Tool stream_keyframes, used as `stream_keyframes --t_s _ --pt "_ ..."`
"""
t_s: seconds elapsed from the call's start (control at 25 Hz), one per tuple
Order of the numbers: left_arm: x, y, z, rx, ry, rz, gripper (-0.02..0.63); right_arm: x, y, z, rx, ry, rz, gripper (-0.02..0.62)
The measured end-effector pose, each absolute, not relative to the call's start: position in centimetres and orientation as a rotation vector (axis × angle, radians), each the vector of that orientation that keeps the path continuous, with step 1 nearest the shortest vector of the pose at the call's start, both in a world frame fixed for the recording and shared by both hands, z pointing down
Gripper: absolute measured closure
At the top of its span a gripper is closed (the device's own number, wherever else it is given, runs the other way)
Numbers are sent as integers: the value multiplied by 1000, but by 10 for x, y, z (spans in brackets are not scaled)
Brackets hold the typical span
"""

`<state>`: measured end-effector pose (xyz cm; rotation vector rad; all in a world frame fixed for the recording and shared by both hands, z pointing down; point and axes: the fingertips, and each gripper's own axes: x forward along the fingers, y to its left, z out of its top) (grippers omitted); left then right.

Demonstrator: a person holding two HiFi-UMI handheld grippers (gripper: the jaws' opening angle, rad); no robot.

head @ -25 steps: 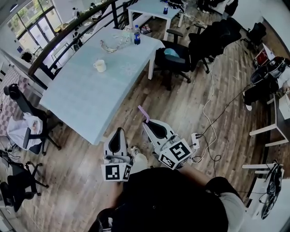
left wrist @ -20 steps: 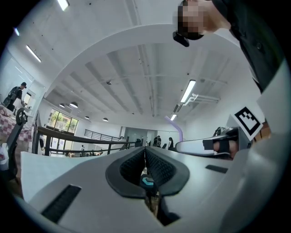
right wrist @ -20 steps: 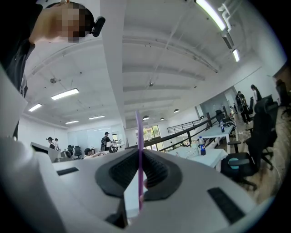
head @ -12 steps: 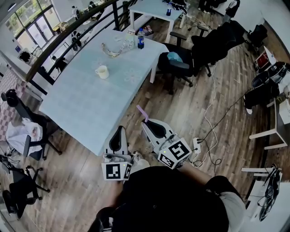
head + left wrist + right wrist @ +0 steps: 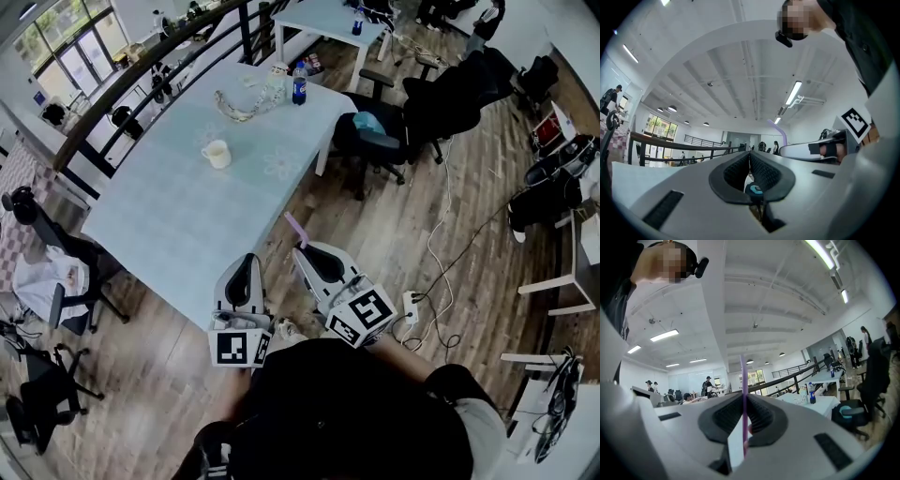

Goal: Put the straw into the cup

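**Handling.** The straw point(image 5: 743, 390) is a thin, straight, lilac tube. It is judged to be light, smooth and easily crushed or kinked. Grip it lightly near one end, so that the free length can lead into the cup.

**Current state.**
- The right gripper point(image 5: 302, 250) jaws pinch the straw low down. Its free end projects past the tips at the centre of the head view.
- The left gripper point(image 5: 247, 262) jaws are pressed together on nothing.
- The cream, handled cup point(image 5: 217, 154) stands on the pale blue tabletop point(image 5: 159, 216) at upper left, well apart from both grippers.
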<state>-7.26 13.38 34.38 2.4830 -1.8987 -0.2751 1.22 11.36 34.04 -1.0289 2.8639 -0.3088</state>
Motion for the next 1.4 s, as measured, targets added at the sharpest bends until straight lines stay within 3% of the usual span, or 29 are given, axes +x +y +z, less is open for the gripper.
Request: stream_keyframes --t_s 0.64,1.4 --pt "-75 114 344 2457 -1921 -253 591 7 83 334 -1002 2857 -309 561" --pt "-66 -12 341 2284 -2147 -231 591 19 -63 338 -797 2937 -357 563"
